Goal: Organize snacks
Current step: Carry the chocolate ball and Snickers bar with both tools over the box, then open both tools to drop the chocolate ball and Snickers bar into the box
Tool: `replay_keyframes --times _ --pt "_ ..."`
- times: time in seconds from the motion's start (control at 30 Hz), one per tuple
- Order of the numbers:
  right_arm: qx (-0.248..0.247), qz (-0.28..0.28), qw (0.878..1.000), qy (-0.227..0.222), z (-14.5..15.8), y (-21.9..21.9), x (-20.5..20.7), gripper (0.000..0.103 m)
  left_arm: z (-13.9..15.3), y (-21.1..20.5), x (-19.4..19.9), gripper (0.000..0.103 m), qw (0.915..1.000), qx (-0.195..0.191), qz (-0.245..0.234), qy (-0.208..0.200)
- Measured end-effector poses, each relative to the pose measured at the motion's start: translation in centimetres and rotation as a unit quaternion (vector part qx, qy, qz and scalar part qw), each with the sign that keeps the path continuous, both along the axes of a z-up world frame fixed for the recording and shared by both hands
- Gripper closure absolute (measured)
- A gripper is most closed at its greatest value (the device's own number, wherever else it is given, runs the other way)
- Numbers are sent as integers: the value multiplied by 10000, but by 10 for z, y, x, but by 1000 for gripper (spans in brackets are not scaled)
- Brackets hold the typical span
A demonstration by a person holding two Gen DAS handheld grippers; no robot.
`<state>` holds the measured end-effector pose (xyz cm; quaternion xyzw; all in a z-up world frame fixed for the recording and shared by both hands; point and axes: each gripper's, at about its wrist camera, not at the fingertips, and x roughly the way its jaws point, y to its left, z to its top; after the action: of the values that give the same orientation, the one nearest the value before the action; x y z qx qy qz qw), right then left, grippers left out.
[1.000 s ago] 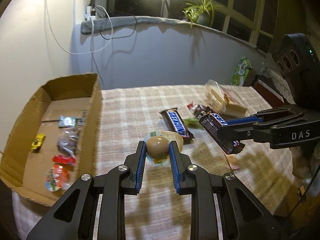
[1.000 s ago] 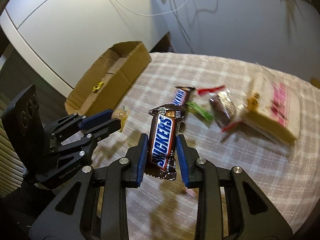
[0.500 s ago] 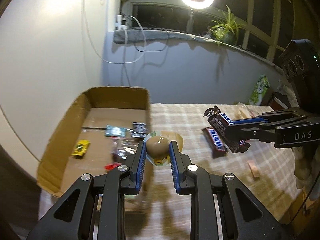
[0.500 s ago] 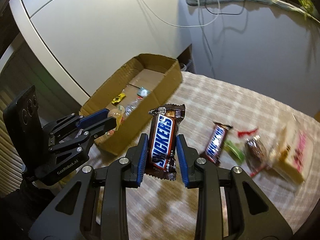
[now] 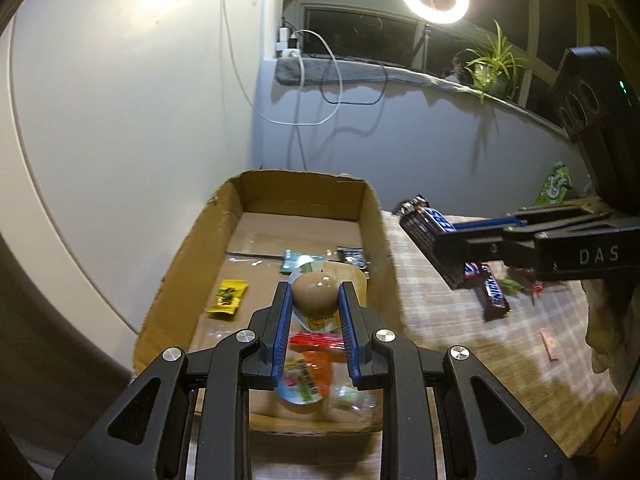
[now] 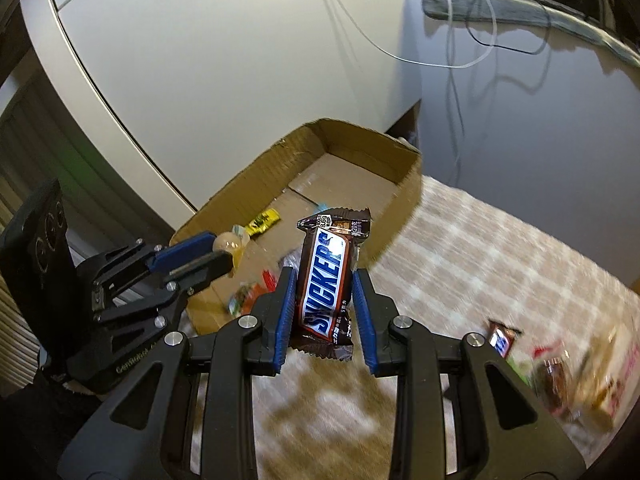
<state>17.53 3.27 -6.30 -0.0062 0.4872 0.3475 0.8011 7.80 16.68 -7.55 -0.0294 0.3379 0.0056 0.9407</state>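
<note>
**Two snacks held over and beside the cardboard box**

The left gripper [image 5: 313, 300] pinches a brown egg in clear packaging [image 5: 314, 294] between its blue pads, jaws drawn in close around it, held above the open cardboard box [image 5: 376, 216]. Inside the box lie a yellow sachet [image 5: 227, 297], a teal packet [image 5: 298, 261], a small dark packet [image 5: 352, 257] and a red-and-orange wrapper [image 5: 316, 356]; their print is too small to read.

To the right, the right gripper [image 6: 323, 294] clamps a brown bar [image 6: 326, 280] reading "SNICKERS" in blue on white, pads pressed on its two long sides, the bar standing upright over the checked tablecloth [image 6: 500, 248] just beside the box wall. The gripper body carries the letters "DAS" in the left wrist view.

Further right, a second Snickers bar [image 5: 494, 292] lies flat on the cloth, with blurred wrapped snacks [image 6: 560, 376] beyond it.
</note>
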Motion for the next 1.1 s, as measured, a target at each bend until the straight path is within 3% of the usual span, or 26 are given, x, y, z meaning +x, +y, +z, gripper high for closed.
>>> replay_keyframes --times 0.53,1.1 --pt "-137 151 9998 -27 -11 48 28 73 -10 17 8 81 9998 12 159 99" --pt "-148 117 9998 -44 -15 53 36 73 -12 20 10 79 9996 32 262 125"
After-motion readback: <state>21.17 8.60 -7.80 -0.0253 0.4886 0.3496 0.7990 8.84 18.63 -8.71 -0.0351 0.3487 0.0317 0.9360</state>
